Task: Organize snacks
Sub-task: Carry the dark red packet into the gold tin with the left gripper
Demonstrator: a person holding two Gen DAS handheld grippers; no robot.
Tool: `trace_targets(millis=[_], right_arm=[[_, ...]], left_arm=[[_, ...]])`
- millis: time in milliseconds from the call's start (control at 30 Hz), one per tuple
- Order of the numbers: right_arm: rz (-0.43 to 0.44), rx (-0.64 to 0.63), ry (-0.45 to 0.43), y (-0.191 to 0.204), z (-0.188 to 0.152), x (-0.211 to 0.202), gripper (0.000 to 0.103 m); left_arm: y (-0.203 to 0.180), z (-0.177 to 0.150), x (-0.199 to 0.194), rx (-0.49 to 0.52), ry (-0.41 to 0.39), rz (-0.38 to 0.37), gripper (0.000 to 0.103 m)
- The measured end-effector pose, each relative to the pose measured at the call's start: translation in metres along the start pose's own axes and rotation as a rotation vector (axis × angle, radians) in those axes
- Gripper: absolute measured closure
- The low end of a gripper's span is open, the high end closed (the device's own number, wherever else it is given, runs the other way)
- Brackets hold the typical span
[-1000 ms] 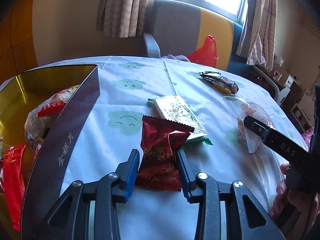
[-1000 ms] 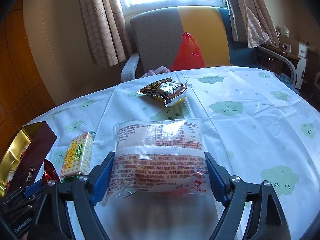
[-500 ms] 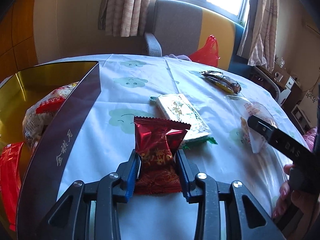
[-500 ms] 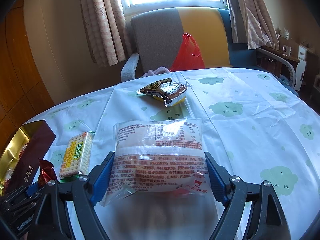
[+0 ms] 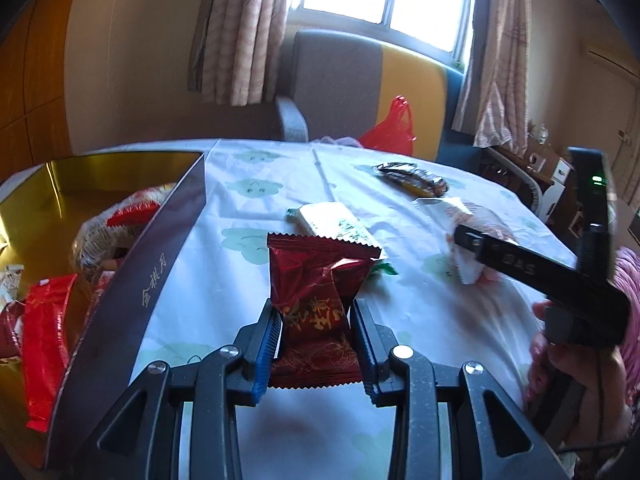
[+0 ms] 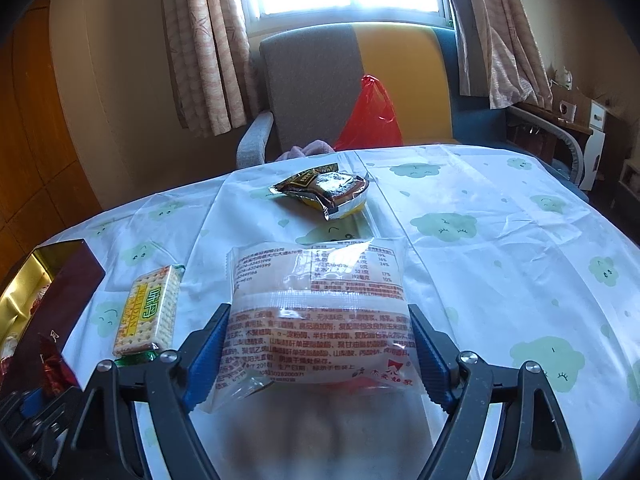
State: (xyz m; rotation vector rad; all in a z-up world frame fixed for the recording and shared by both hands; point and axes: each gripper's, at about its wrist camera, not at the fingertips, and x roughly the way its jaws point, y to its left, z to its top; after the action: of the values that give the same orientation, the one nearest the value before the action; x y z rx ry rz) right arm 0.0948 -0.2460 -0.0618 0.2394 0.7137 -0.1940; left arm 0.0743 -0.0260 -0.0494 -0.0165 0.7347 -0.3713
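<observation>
My left gripper [image 5: 316, 320] is shut on a dark red foil snack packet [image 5: 316, 292] and holds it lifted off the tablecloth, right of the gold-lined box [image 5: 168, 248]. The box holds several red and white snacks [image 5: 44, 340]. My right gripper [image 6: 318, 344] is shut on a clear bread packet with red print [image 6: 320, 312], low over the table. A cracker pack [image 6: 150, 310] lies to its left and also shows in the left wrist view [image 5: 334, 222]. A brown and silver packet [image 6: 324, 190] lies further back.
The round table has a white cloth with green clouds [image 6: 500, 248]. A grey and yellow armchair [image 6: 360, 84] with a red plastic bag [image 6: 370, 116] stands behind it. The right gripper's handle and hand [image 5: 560, 292] are at the right in the left wrist view.
My left gripper has closed on the red packet and lifted it, tilting upward. The right gripper has kept its hold on the bread packet with almost no motion.
</observation>
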Motion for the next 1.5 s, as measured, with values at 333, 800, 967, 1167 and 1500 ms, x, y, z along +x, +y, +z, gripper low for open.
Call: trace_targets(millis=[333, 800, 967, 1167, 1500], right_arm=[[-0.012, -0.030, -0.022, 0.006, -0.001, -0.004, 0.020], [-0.023, -0.039, -0.022, 0.008, -0.001, -0.004, 0.020], [-0.029, -0.050, -0.020, 0.010, -0.001, -0.003, 0.020], [-0.031, -0.047, -0.012, 0.009, -0.001, -0.001, 0.020], [-0.031, -0.048, -0.009, 0.008, 0.000, 0.001, 0.020]], left_arm=[[0.023, 0.011, -0.039, -0.057, -0.068, -0.023, 0.067], [0.126, 0.020, -0.075, -0.235, -0.087, 0.121, 0.067], [0.174, 0.018, -0.080, -0.301, -0.062, 0.216, 0.067], [0.221, 0.019, -0.081, -0.357, -0.010, 0.298, 0.067], [0.270, 0.022, -0.071, -0.372, 0.046, 0.435, 0.067]])
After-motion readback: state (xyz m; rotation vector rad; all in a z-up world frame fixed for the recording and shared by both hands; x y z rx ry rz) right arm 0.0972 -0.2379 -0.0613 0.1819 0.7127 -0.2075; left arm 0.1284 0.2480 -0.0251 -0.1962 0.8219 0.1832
